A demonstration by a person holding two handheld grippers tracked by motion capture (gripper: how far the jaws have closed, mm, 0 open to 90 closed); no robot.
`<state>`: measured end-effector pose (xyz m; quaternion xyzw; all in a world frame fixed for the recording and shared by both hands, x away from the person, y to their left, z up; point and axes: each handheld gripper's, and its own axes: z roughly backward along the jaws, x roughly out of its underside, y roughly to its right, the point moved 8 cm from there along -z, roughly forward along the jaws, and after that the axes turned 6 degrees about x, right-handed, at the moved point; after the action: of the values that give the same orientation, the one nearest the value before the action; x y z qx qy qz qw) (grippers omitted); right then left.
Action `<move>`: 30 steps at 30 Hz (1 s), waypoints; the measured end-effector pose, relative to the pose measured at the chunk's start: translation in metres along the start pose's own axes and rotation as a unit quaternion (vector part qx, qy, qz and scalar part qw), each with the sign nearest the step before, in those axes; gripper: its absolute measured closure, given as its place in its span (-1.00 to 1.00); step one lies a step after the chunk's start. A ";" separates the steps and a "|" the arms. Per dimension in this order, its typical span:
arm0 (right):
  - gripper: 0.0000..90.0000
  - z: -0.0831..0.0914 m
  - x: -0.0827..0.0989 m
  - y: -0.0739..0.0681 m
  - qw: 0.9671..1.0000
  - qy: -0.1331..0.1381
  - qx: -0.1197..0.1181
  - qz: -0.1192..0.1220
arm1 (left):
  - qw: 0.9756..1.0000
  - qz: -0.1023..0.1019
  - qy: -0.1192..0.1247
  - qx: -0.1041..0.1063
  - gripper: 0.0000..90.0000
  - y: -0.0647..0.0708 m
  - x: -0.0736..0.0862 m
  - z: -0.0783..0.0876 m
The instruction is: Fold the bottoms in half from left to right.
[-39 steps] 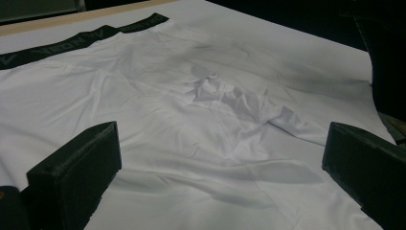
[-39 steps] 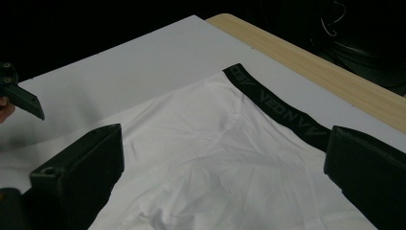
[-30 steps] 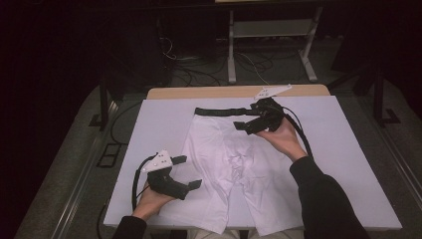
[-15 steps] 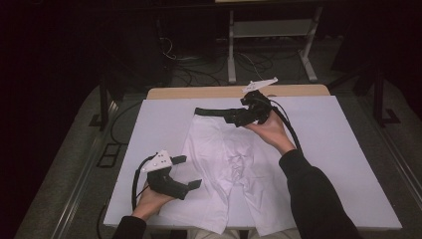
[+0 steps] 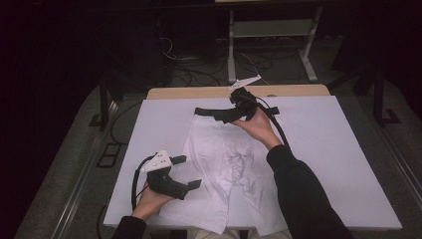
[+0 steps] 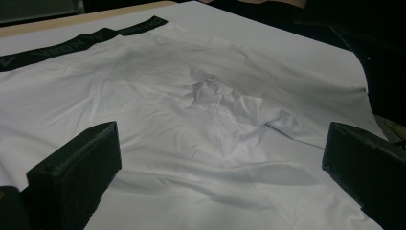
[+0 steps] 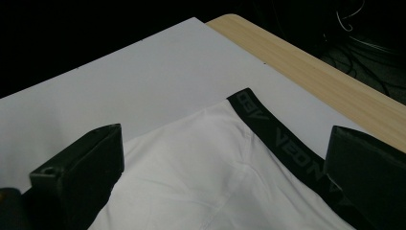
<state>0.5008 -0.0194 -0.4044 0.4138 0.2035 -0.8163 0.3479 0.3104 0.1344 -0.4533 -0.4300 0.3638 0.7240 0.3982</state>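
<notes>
One pair of white shorts (image 5: 226,164) lies flat on the white sheet (image 5: 343,149) covering the table (image 5: 199,92), black waistband (image 5: 211,111) at the far edge. The right gripper (image 5: 225,115) hovers over that waistband, jaws spread apart, holding nothing. The left gripper (image 5: 186,172) sits at the near left leg, jaws likewise wide and empty.

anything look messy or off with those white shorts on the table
Mostly flat, but the white shorts have a bunched, wrinkled patch at the crotch, and their leg hems hang over the near table edge. The black waistband lies straight. No damage shows.
</notes>
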 end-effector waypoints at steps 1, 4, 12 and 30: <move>-1.00 -0.006 -0.002 -0.001 1.000 -0.002 -0.001 0.002 | 1.000 0.000 0.000 0.000 -1.00 0.000 0.000 0.000; -1.00 -0.012 -0.003 -0.002 1.000 -0.003 -0.001 0.002 | 1.000 0.001 0.001 0.000 -1.00 0.000 0.000 0.000; -1.00 -0.032 -0.005 -0.003 1.000 -0.009 -0.004 -0.002 | 1.000 0.001 0.003 0.002 -1.00 0.000 0.000 0.001; -1.00 -0.072 -0.010 0.003 1.000 -0.009 -0.004 -0.022 | 1.000 0.003 0.006 0.004 -1.00 0.000 -0.001 0.001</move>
<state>0.5457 0.0273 -0.4378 0.4003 0.2130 -0.8265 0.3336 0.3104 0.1352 -0.4518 -0.4318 0.3700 0.7210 0.3959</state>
